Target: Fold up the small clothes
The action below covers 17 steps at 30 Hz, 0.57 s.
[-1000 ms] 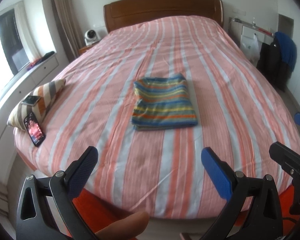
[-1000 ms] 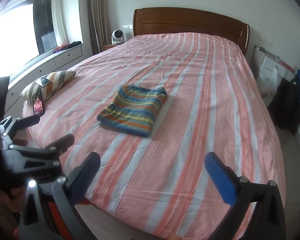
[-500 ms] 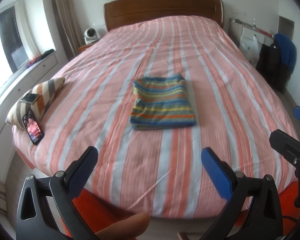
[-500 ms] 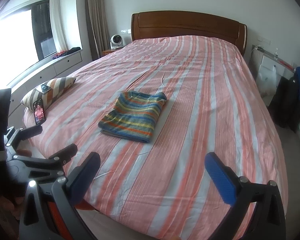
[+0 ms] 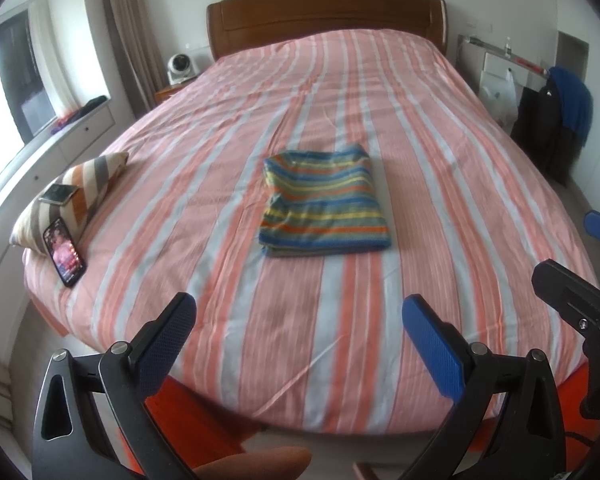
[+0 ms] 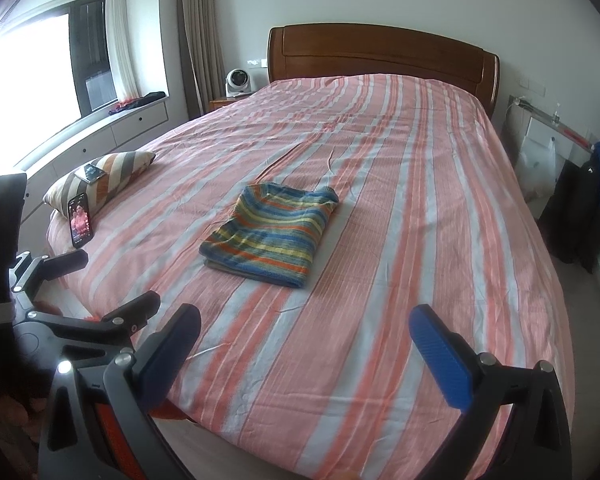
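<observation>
A folded garment with blue, yellow, green and orange stripes (image 5: 324, 202) lies flat on the middle of the bed (image 5: 340, 312); it also shows in the right wrist view (image 6: 272, 232). My left gripper (image 5: 300, 340) is open and empty, held back beyond the foot of the bed, well short of the garment. My right gripper (image 6: 306, 352) is open and empty, also back at the bed's foot. Part of the right gripper shows at the right edge of the left wrist view (image 5: 572, 304), and the left gripper shows at the left of the right wrist view (image 6: 72, 296).
A striped pillow (image 5: 80, 188) lies at the bed's left edge with one phone on top (image 5: 58, 194) and a lit phone (image 5: 65, 252) leaning against it. A wooden headboard (image 5: 324, 12) stands at the far end. Dark clothes hang at the right (image 5: 556, 120).
Both grippers have drawn back from the bed, so the bed and garment look smaller and farther. Both stayed open. The garment has not moved.
</observation>
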Available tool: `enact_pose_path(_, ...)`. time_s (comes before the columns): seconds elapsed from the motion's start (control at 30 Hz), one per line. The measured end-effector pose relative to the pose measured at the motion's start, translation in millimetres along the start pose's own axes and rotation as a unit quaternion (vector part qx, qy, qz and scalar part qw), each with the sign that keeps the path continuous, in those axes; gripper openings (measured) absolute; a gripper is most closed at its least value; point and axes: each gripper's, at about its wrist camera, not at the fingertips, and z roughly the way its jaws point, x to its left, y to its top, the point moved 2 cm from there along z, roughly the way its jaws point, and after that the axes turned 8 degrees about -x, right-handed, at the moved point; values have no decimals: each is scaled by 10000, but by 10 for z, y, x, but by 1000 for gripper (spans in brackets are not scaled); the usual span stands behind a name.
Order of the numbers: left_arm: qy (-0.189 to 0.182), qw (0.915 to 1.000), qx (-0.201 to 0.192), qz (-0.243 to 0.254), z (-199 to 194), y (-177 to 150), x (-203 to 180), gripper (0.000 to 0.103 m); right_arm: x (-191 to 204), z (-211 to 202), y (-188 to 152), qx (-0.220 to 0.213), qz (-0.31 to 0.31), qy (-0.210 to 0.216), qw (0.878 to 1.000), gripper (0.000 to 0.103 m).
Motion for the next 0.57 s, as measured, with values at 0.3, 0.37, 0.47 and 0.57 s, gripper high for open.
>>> enact_pose_path(0.3, 37, 10000, 27, 0, -7, -17, -7, 103, -16, 18, -26, 15, -4, -26, 10000, 103)
enact_pose_path(0.37, 60, 9999, -14, -86, -20, -26, 12, 103, -30, 29, -44, 27, -2, -46, 10000, 103)
enact_pose_path(0.47, 60, 9999, -47, -94, -35, -21, 14, 103, -51, 18, -62, 27, 15, -56, 10000, 103)
enact_pose_path(0.57, 108, 9999, -105, -35, -48, -12, 7, 103, -58, 16, -69, 34, 19, -57, 10000, 103)
